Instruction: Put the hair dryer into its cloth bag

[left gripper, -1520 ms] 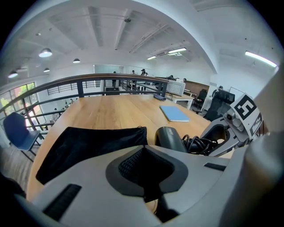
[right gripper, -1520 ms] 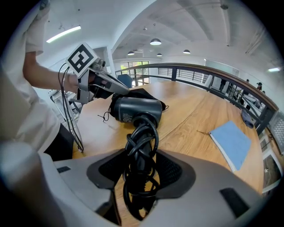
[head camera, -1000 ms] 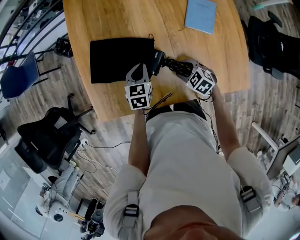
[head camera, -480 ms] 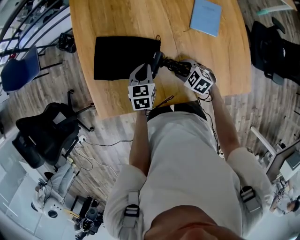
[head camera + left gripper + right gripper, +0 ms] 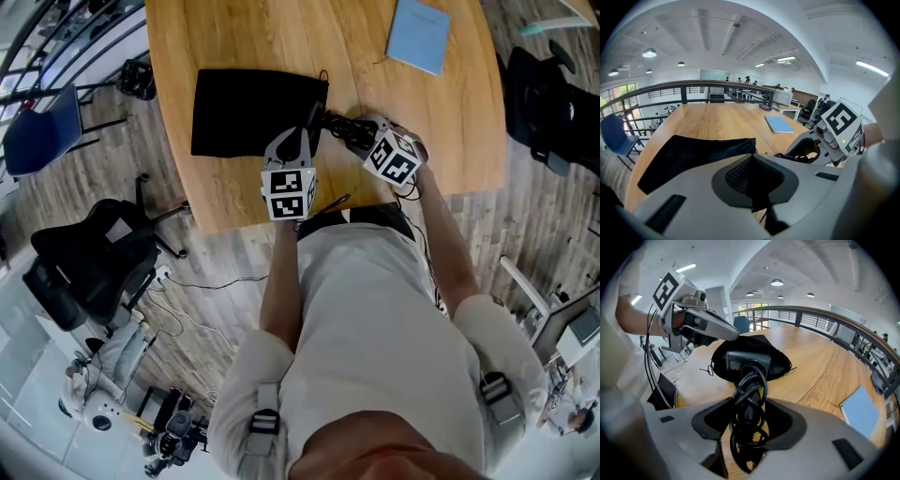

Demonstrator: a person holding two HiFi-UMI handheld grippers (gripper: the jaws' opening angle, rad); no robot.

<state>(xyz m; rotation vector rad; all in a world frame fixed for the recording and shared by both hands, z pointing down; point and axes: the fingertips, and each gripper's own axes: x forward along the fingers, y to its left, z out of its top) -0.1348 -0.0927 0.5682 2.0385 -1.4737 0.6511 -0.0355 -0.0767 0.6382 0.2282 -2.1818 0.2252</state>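
**Two grippers at the bag's mouth**

Right gripper (image 5: 750, 423) has its jaws clamped on the cord-wrapped handle of the hair dryer (image 5: 743, 363). The dryer's head lies at the mouth of the black cloth bag (image 5: 248, 112), which rests flat on the wooden worktop (image 5: 281, 37). Left gripper (image 5: 751, 176) is closed, pinching the bag's rim just beside the dryer. A blue booklet (image 5: 419, 36) lies well apart.
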